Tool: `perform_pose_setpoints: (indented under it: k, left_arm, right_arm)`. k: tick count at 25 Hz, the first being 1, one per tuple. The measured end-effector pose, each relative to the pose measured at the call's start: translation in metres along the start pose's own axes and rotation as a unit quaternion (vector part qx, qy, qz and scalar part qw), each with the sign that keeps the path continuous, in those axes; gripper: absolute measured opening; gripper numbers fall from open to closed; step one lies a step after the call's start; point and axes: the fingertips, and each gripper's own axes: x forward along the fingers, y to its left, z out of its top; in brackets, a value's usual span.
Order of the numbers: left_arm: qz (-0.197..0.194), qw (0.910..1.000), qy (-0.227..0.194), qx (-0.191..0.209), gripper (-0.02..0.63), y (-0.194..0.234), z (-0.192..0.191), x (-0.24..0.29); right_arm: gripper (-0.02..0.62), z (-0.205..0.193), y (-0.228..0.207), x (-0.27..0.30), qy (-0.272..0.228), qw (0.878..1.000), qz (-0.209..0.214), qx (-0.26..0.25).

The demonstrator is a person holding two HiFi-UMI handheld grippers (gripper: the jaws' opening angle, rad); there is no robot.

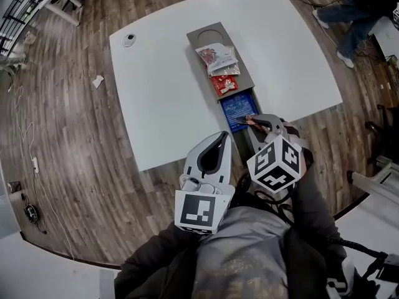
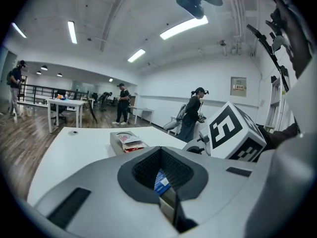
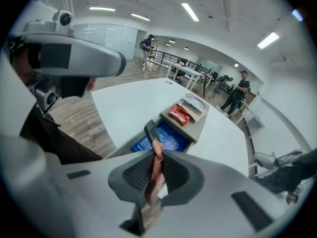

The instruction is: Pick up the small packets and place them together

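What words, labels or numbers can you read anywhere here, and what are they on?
No text reads clearly.
Blue packet: white print, too blurred.
Red packet: print too small.
White packets: pictures and print, illegible.
Pinkish packet: no readable print.
Wall sign: too small.
Marker cube: square code pattern, no letters.

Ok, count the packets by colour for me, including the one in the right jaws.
Pale packets: 2
Red packet: 1
Blue packet: 1
Brown packet, held in the right gripper jaws: 1
Total: 5
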Motion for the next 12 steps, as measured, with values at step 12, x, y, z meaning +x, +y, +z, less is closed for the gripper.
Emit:
perform_pose_setpoints:
  k: [12]
  left_arm:
    - [-0.016, 0.9986, -0.034, 0.037, 0.002, -0.054, 0.015, -0.02]
  right_arm:
    - [0.043, -0.014, -0.006, -0.055, -0.048, 0.998, -0.033, 0.026]
